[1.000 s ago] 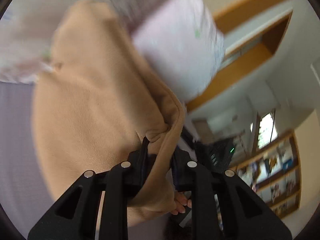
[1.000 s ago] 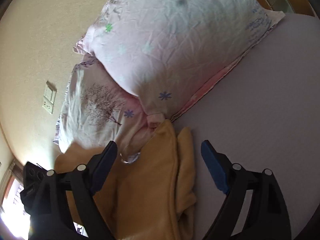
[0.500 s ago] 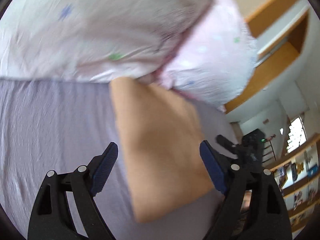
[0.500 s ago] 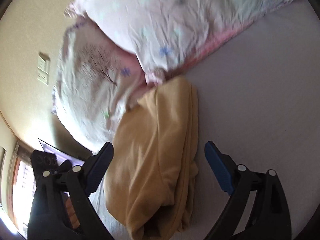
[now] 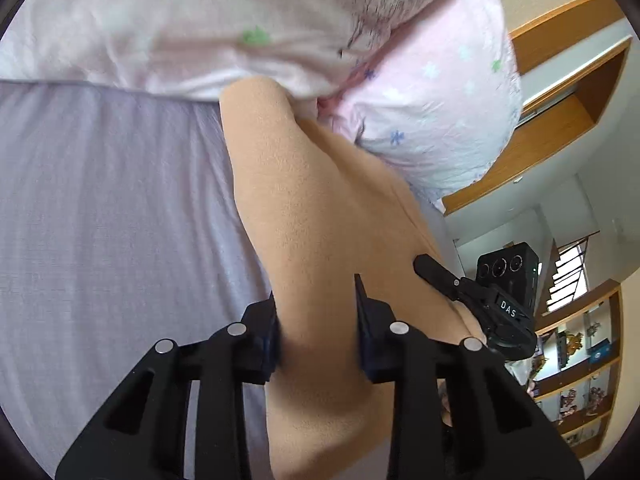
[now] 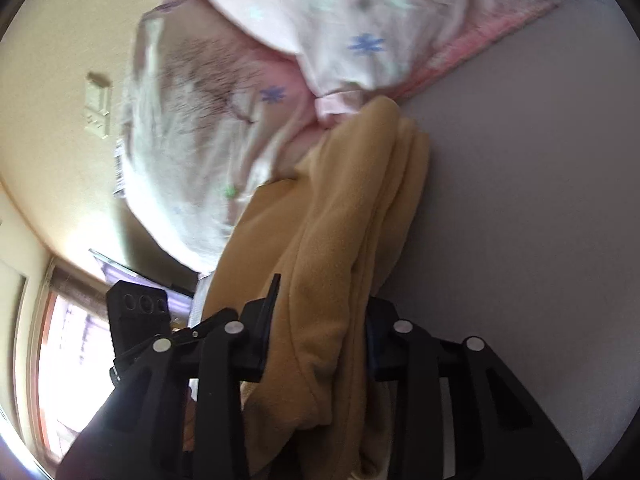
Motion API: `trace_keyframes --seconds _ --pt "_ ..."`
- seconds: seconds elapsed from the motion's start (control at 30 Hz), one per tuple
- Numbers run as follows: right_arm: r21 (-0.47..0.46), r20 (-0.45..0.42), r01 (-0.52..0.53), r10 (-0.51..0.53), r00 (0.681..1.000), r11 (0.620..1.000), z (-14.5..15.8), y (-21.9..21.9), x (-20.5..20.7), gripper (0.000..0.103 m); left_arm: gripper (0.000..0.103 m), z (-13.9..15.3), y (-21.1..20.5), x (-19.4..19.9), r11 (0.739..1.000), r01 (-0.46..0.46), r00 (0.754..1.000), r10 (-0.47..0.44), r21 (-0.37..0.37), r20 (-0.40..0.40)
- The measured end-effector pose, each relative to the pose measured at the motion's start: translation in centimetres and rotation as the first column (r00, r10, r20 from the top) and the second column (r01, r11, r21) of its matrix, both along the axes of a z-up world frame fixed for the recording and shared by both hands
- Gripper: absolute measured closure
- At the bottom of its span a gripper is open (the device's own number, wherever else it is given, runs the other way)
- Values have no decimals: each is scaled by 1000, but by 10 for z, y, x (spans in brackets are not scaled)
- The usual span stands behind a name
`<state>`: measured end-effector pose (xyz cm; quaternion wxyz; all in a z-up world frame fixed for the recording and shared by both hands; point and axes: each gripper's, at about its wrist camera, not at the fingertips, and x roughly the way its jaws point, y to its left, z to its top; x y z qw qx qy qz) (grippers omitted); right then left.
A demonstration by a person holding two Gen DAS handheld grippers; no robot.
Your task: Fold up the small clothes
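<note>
Fleece, tan and already doubled into a long narrow bundle [image 5: 320,208], lies on the lavender bed sheet [image 5: 112,220] with its long axis running straight away from both sets of tongs toward the pink floral pillows [image 5: 432,100], its far end touching them. Each pair of tongs sits at the near end of that axis, side by side. The left tongs [image 5: 318,320] straddle the garment's left portion, fingers narrowed onto the cloth on either side, so they appear clamped on it. The right tongs [image 6: 320,320] likewise pinch the stacked layers at the edge nearest the open sheet, fingers pressed into the fleece. In the left wrist view the right tongs' tip shows just to the right, resting against the same fabric, so the two grips are close together and neither is nearer the far end. My judgement: any next fold has to travel along this axis, carrying the near end away toward the pillows, with both hands moving together to keep the edge square.
</note>
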<state>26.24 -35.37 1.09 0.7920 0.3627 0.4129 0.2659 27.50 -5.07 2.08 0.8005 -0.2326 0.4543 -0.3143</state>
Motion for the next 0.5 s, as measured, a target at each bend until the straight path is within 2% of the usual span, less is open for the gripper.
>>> trace_keyframes --seconds 0.07,0.13,0.17,0.2,0.23,0.27,0.3,0.33,0.37,0.43,0.5 --pt "-53 12 -43 44 999 998 2 21 1 71 71 8 23 -10 999 -31 999 31 9 38" --pt "-164 -23 -52 48 999 985 0 38 3 64 67 6 37 -12 995 -72 996 69 66 49" --pt "-225 -22 -17 13 1000 974 4 39 -2 56 67 6 45 -16 989 -107 994 102 107 49" --pt "-249 -2 18 -19 1000 968 10 37 -9 52 67 8 56 -23 983 -131 991 125 126 52" --pt "-258 62 83 -69 996 963 26 31 -24 47 66 12 67 -32 981 -151 987 143 123 73" --pt "-218 132 114 -86 987 969 42 25 -40 43 63 19 76 -46 982 -162 983 151 100 106" --pt "-144 185 96 -68 980 985 54 23 -54 33 59 25 79 -55 984 -158 981 147 81 127" --pt "-82 208 54 -36 977 995 61 25 -64 23 47 30 77 -65 989 -142 979 133 51 155" --pt "-19 220 -11 15 975 1000 66 31 -72 18 36 37 71 -74 994 -111 977 104 23 187" --pt "31 200 -128 120 972 991 66 51 -84 14 31 45 58 -96 999 -27 971 21 22 239" --pt "7 147 -154 151 977 988 55 68 -88 14 27 41 39 -105 997 32 973 -47 70 227"
